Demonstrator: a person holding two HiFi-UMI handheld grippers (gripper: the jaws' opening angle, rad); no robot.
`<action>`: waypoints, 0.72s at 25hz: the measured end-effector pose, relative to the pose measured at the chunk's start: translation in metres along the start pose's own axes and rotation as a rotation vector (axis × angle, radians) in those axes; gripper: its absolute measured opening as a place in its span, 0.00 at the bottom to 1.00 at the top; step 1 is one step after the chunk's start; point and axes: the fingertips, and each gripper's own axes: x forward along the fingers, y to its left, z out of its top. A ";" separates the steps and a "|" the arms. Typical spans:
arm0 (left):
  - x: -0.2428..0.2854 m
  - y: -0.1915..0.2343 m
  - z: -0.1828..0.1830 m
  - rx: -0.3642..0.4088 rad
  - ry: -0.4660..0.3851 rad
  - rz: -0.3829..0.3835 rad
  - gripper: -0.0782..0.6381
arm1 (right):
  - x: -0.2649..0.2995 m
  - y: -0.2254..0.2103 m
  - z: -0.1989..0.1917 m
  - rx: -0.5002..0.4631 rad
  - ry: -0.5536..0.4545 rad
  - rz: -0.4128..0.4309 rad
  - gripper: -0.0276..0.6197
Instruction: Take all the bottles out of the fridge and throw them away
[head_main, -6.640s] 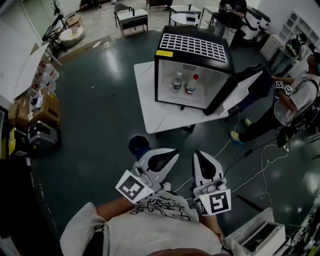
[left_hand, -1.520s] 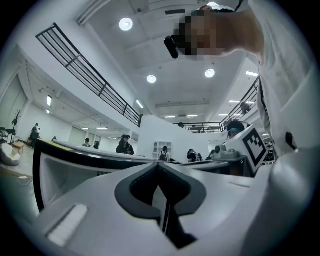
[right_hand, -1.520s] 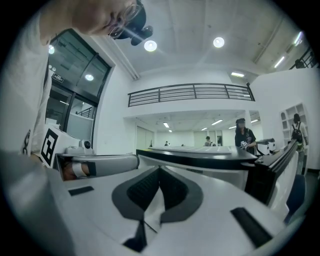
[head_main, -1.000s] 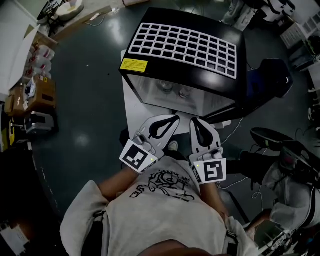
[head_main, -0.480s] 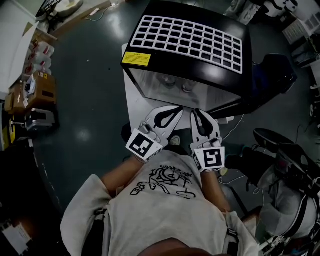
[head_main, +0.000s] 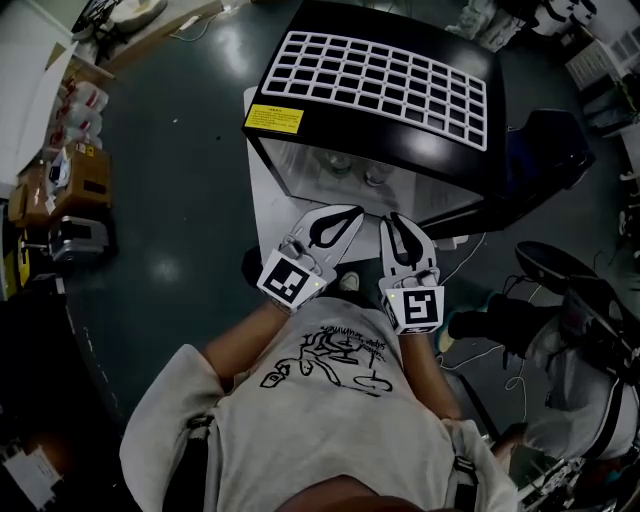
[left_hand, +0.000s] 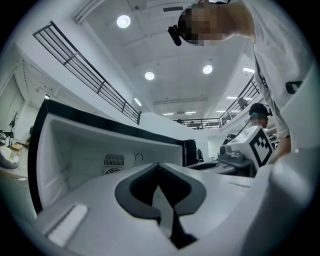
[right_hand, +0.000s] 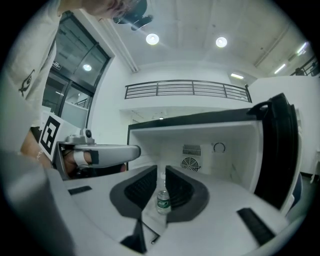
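While left tool (head_main: 353, 211) and right tool (head_main: 392, 218) sit closed, the bottle (right_hand: 161, 199) stands upright in the fridge (head_main: 370, 85); clear, green-labelled.

We find the head view dim, with soft glare on the dark floor (head_main: 165, 270). Both gripper views are bright under round ceiling lamps (left_hand: 123, 21), strongly bent toward black corners; the nearest parts are blurred.

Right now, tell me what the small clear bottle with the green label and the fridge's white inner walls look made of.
Small clear bottle with the green label: probably thin plastic, translucent above the label. Fridge's white inner walls: likely moulded plastic, smooth, softly sheened, with rounded corners; could be coated metal.
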 end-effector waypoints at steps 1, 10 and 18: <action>0.001 0.002 -0.001 0.003 0.001 0.002 0.12 | 0.002 -0.001 -0.001 -0.001 0.001 -0.001 0.07; 0.011 0.013 -0.018 0.041 -0.003 -0.008 0.12 | 0.016 -0.012 -0.014 0.007 0.014 -0.012 0.09; 0.022 0.019 -0.031 0.049 0.009 -0.016 0.12 | 0.027 -0.021 -0.023 0.008 0.028 -0.027 0.11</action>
